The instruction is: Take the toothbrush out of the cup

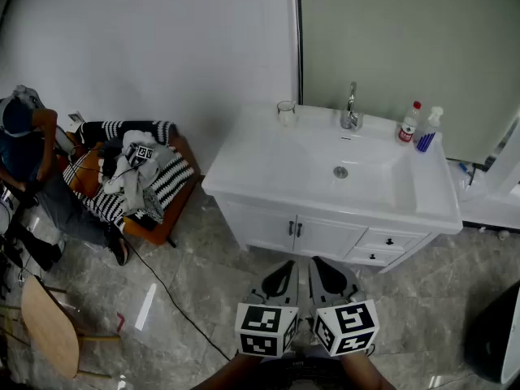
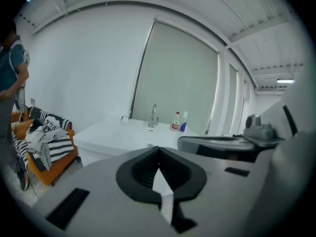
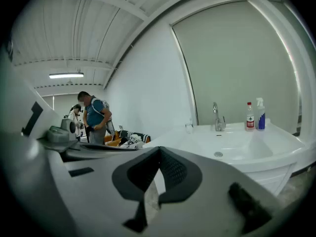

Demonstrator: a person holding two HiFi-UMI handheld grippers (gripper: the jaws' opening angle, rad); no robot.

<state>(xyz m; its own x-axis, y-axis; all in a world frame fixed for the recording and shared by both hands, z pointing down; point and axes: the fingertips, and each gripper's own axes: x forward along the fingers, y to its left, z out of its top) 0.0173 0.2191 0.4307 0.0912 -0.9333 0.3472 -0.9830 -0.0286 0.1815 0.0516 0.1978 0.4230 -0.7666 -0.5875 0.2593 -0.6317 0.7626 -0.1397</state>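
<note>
– One broad white counter (image 1: pixel 244 165) fills the middle of the head view, with its sink (image 1: pixel 366 181) set in the right half. Where are the grippers against it?
– Well short of it, low over the floor. The left gripper (image 1: pixel 284 273) and right gripper (image 1: pixel 323 271) sit side by side, nearly touching, both aimed at the cabinet front.
– Holding anything?
– No. Each gripper view shows its jaws pressed together at the tips, with nothing between them.
– What stands on top?
– At the back right, a red-capped bottle (image 1: pixel 409 123) just beside a spray bottle (image 1: pixel 427 130).
– And the cup?
– The cup (image 1: pixel 286 112) is clear glass, upright on the counter's back left corner, left of the faucet (image 1: pixel 351 108). It's far ahead of both grippers.
– Which way does the toothbrush point?
– I can't tell. The cup is too small here to make out a toothbrush or its lean.
</note>
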